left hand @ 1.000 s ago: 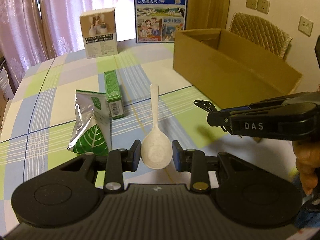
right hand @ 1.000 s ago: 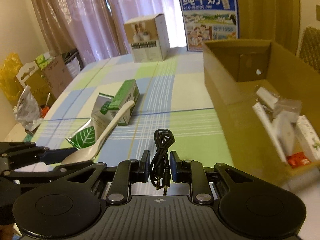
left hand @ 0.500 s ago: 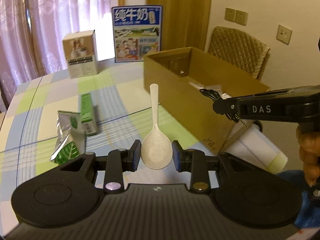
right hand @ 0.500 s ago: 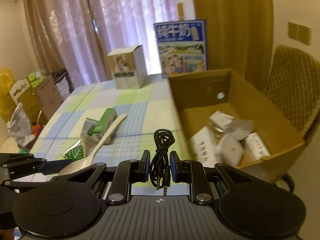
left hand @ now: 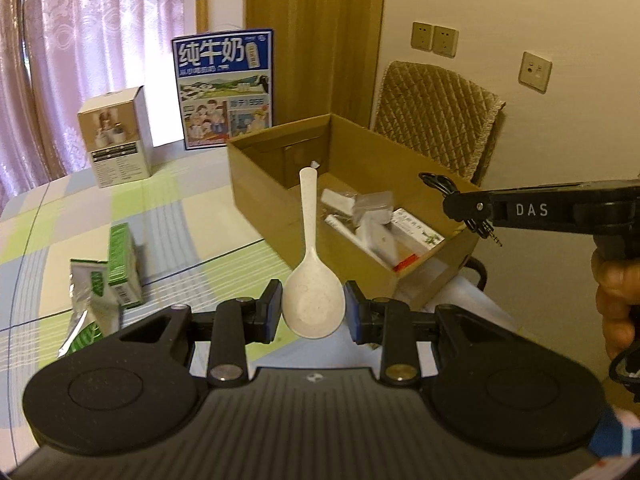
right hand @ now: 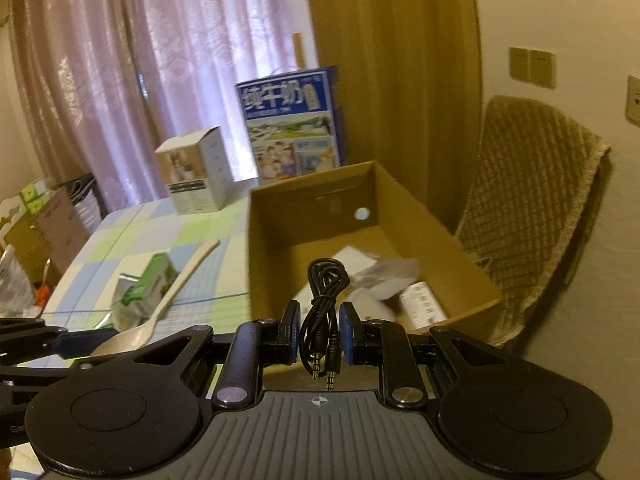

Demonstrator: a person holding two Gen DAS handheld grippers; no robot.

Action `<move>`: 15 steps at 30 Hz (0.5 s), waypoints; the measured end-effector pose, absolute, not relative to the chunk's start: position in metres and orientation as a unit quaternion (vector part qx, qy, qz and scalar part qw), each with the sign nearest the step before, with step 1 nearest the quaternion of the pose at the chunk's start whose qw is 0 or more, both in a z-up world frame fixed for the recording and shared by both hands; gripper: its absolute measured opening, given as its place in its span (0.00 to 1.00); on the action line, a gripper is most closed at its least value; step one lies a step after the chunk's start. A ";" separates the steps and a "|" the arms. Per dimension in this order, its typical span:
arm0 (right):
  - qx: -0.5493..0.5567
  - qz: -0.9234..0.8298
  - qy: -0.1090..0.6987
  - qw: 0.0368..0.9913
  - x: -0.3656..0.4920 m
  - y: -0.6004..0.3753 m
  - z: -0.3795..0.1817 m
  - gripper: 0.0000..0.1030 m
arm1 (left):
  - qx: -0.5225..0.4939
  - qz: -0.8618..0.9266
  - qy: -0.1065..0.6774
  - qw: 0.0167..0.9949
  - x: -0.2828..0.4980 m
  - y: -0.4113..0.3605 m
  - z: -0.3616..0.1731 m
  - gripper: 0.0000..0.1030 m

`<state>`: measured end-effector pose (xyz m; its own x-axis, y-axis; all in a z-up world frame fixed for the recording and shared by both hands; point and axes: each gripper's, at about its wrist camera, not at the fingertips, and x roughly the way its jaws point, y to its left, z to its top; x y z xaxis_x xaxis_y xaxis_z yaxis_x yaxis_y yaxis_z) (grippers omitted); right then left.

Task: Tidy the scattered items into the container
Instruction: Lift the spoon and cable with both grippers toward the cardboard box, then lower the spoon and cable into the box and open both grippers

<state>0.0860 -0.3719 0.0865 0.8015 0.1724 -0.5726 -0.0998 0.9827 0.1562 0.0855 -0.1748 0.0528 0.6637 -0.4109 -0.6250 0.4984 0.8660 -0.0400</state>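
Gripping spoon [left hand: 313, 304], cable [right hand: 322, 312], near box [left hand: 260, 184]

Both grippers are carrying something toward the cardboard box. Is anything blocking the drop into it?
Nothing visible does. The cardboard box is open-topped, with no lid or flap over it. The left gripper holds the spoon and the right gripper holds the audio cable; only small packets lie on the box floor.

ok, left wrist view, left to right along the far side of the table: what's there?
White box → blue milk carton → cardboard box → chair.
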 end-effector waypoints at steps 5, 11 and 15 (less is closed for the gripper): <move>0.058 0.065 0.306 0.948 0.097 -0.390 0.089 0.17 | 0.068 -0.263 0.326 0.906 0.093 -0.199 0.055 0.27; 0.052 0.065 0.311 0.947 0.113 -0.401 0.086 0.17 | 0.069 -0.274 0.322 0.904 0.108 -0.226 0.059 0.27; 0.046 0.065 0.317 0.945 0.125 -0.404 0.082 0.17 | 0.060 -0.277 0.326 0.902 0.121 -0.240 0.059 0.27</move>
